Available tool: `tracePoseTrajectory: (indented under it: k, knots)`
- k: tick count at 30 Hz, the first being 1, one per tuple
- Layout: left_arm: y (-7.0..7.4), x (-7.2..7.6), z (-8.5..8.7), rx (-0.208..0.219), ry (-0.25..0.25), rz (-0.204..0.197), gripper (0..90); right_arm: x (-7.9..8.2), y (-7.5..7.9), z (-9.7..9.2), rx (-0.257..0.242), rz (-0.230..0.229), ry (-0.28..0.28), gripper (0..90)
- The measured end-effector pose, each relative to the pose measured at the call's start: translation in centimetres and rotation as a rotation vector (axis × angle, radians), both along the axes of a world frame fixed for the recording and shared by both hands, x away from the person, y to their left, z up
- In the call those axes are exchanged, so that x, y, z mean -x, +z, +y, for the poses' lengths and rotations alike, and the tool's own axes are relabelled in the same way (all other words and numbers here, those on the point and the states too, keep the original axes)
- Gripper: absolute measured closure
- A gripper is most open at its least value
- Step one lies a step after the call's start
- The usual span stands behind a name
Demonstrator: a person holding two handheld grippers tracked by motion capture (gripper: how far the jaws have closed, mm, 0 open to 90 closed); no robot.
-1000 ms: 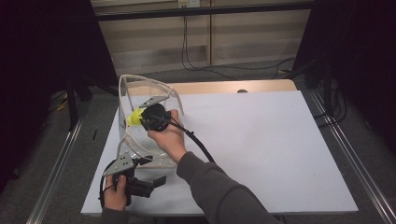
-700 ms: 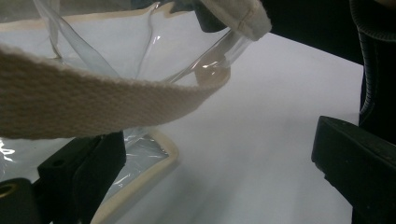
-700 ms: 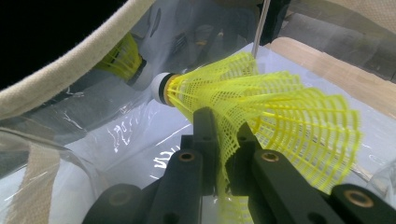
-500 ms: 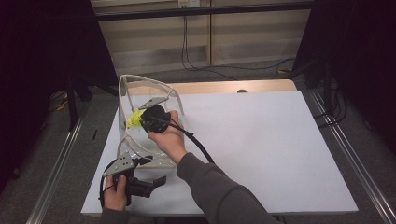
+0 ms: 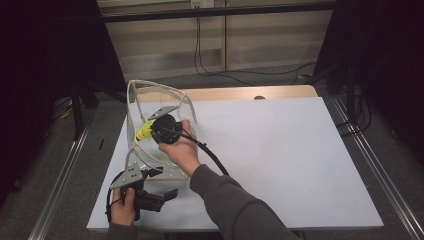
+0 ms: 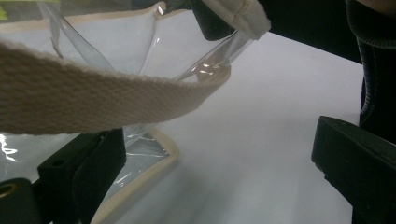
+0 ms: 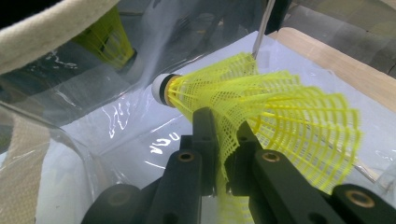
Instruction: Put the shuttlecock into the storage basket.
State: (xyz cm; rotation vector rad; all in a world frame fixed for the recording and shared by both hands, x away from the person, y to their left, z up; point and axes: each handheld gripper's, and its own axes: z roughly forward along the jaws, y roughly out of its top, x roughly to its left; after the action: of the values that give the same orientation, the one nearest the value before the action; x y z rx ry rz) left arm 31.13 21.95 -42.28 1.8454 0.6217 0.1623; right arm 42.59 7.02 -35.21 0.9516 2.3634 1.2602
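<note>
A clear plastic bag with beige trim stands open at the left of the white table. My right gripper reaches into its mouth, shut on the mesh skirt of a yellow shuttlecock. In the right gripper view the jaws pinch the skirt, and the shuttlecock points its white-tipped cork into the bag. My left gripper sits at the table's front left by the bag's base, its jaws wide apart. In the left gripper view the gripper is open, with the bag and its beige strap just ahead.
A wooden board edges the table's far side. Metal rails run along both sides. The right gripper's black cable trails over the table beside the grey sleeve. A second yellow shape shows through the plastic.
</note>
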Motion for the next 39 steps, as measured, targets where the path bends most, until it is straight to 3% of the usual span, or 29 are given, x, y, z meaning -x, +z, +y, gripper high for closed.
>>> tracePoseTrajectory:
  k: [8,9,11,14,21,39]
  knots:
    - [0.0,0.0,0.0,0.0,0.001,0.001,3.1,0.1,-0.2,0.2,0.023,0.007,0.019,83.9]
    - [0.0,0.0,0.0,-0.001,0.001,0.0,3.1,0.0,-0.2,0.3,0.021,0.016,0.031,80.5]
    - [0.0,0.0,-0.1,-0.006,0.008,-0.001,3.1,-0.1,-0.4,0.4,0.025,0.037,0.032,53.6]
    - [0.0,0.0,0.0,0.001,0.002,0.0,3.1,-0.1,-0.2,0.1,0.008,0.052,0.014,43.8]
    - [0.1,0.1,-0.1,0.0,0.016,-0.003,3.1,0.1,0.8,-0.8,-0.021,0.059,-0.017,30.2]
    - [0.1,0.0,-0.2,-0.003,0.001,-0.001,3.1,1.0,2.6,-2.0,-0.044,0.044,0.0,23.2]
